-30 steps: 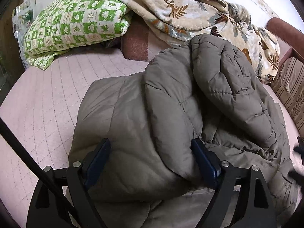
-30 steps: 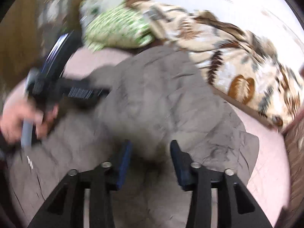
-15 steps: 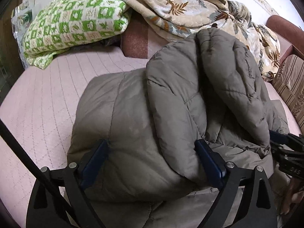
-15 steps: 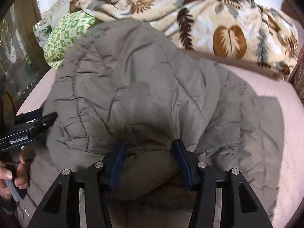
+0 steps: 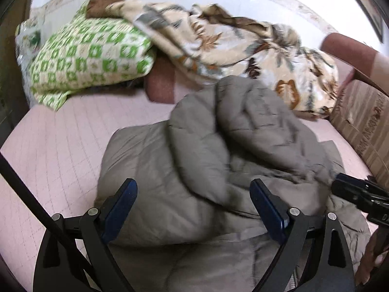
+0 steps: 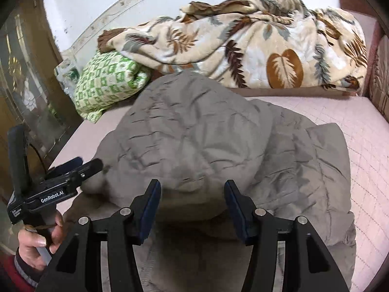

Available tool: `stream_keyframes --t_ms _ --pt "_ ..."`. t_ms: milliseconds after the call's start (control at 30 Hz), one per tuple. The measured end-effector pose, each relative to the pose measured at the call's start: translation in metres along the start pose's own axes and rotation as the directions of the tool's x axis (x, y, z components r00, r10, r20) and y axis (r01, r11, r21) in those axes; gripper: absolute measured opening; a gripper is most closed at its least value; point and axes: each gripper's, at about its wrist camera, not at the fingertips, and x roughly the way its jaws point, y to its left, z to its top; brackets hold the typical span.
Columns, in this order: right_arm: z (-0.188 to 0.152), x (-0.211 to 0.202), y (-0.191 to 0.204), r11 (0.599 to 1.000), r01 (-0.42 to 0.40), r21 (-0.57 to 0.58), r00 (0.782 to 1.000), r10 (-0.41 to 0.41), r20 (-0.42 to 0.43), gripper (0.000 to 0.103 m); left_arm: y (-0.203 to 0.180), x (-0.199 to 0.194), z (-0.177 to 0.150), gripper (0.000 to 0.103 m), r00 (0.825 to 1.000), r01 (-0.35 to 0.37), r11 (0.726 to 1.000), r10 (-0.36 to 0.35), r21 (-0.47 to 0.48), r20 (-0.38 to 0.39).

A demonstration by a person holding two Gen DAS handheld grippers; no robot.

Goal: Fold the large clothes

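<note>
The grey padded jacket [image 5: 218, 170] lies bunched on the pink bed [image 5: 60, 150], its folded bulk between and beyond the parted fingers of left tongs [image 5: 193, 202] and right tongs [image 6: 192, 202], long axis running near to far.

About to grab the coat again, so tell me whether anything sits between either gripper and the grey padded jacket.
Nothing visible does. The left gripper and right gripper both hang open directly over the grey padded jacket. The leaf-print blanket and green checked pillow lie beyond it.
</note>
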Motion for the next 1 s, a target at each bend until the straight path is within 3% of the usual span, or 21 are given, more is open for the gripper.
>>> stream_keyframes --t_ms 133,233,367,500,700,833,1000 --pt "-0.004 0.012 0.008 0.997 0.051 -0.051 0.999 -0.052 -0.017 0.058 -0.015 0.01 -0.006 0.094 0.999 -0.024 0.998 0.026 0.064 -0.032" --pt "-0.014 0.042 -0.004 0.998 0.064 -0.024 0.991 -0.067 -0.115 0.059 -0.017 0.038 -0.016 0.094 0.988 -0.049 0.995 0.062 0.092 -0.142" --pt "-0.018 0.047 -0.008 0.998 0.055 -0.009 0.99 -0.055 -0.128 0.059 -0.017 0.039 -0.014 0.094 0.989 -0.048 0.994 0.061 0.095 -0.137" --pt "-0.012 0.028 -0.011 1.0 0.022 0.02 0.995 -0.02 -0.098 0.059 -0.019 0.026 -0.007 0.094 0.992 -0.049 0.995 0.059 0.092 -0.11" --pt "-0.015 -0.021 -0.014 0.996 0.012 0.086 0.999 -0.009 -0.038 0.06 -0.027 -0.02 -0.003 0.094 0.996 -0.088 0.987 0.09 0.132 -0.008" --pt "-0.04 -0.06 -0.014 0.99 -0.016 0.143 1.0 0.017 -0.003 0.07 -0.029 -0.053 -0.018 0.094 0.994 -0.111 0.982 0.108 0.154 0.032" --pt "-0.088 -0.097 -0.006 0.989 -0.023 0.148 0.999 0.029 -0.038 0.07 -0.021 -0.083 -0.049 0.094 0.996 -0.078 0.991 0.081 0.11 -0.022"
